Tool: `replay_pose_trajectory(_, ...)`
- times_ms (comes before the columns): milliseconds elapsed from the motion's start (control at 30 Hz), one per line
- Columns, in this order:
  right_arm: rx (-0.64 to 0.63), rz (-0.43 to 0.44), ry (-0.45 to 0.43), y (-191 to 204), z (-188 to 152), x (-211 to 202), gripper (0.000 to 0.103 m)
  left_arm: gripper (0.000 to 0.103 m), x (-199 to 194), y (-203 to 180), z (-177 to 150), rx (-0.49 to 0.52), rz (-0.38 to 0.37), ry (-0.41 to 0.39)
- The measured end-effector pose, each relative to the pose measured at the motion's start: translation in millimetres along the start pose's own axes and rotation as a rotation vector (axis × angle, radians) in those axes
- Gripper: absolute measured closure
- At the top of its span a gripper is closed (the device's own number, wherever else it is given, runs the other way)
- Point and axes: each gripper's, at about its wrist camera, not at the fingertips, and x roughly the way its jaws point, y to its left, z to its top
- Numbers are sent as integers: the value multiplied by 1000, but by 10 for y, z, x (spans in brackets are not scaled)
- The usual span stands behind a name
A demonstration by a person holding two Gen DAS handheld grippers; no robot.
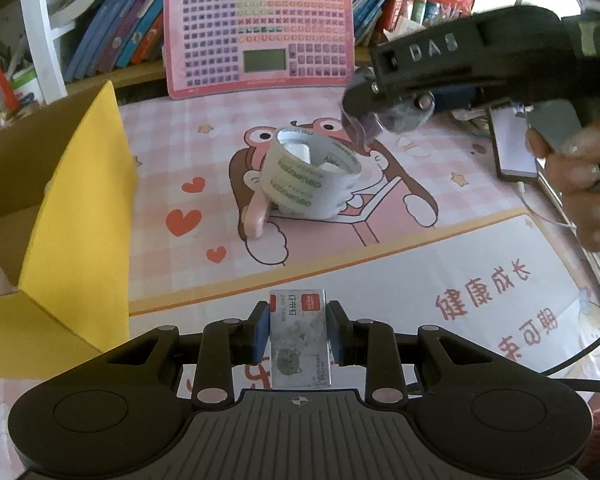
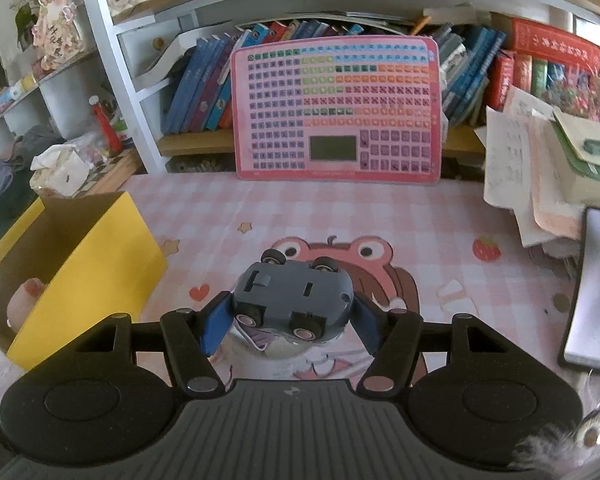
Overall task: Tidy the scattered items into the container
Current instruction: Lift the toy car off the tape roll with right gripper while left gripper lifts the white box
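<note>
Pink checkered matting with a cartoon frog covers the counter (image 1: 380, 264), and a shelf of books (image 2: 204, 80) runs behind it. A pink keyboard chart (image 2: 336, 110) leans upright against the books; it serves as the landmark.

Down and to the left of the chart stands the open yellow box (image 2: 112, 256), with something pale pink lying inside it. In front of the chart, on the frog's face, sits a loop of printed tape (image 1: 312, 176), with a small pink piece touching its near left side. To the right of the chart lies a stack of papers (image 2: 516, 168), and nearer than that a phone (image 1: 514, 144) rests flat.

The left gripper (image 1: 299, 332) is nearly closed, its blue pads pressed on either side of a small staple box (image 1: 299, 336), held end-on above the mat's near edge, well in front of the chart.

The right gripper (image 2: 292, 316) stands about half open, clamped on a grey toy car (image 2: 296, 294) held belly-up with its wheels showing, above the frog and in front of the chart. In the left wrist view a hand (image 1: 580, 184) grips that gripper's handle to the right of the chart.
</note>
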Motion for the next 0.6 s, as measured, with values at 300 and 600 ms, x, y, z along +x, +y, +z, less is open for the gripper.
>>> replay_pose_trajectory(300, -2, 4, 35, 61, -282, -229, 42, 74, -278, -23, -119, -17, 7, -42)
replay_pose_trajectory(600, 6, 10, 97, 330, -683, -437, 42, 74, -552, 105, -305, -46, -24, -76)
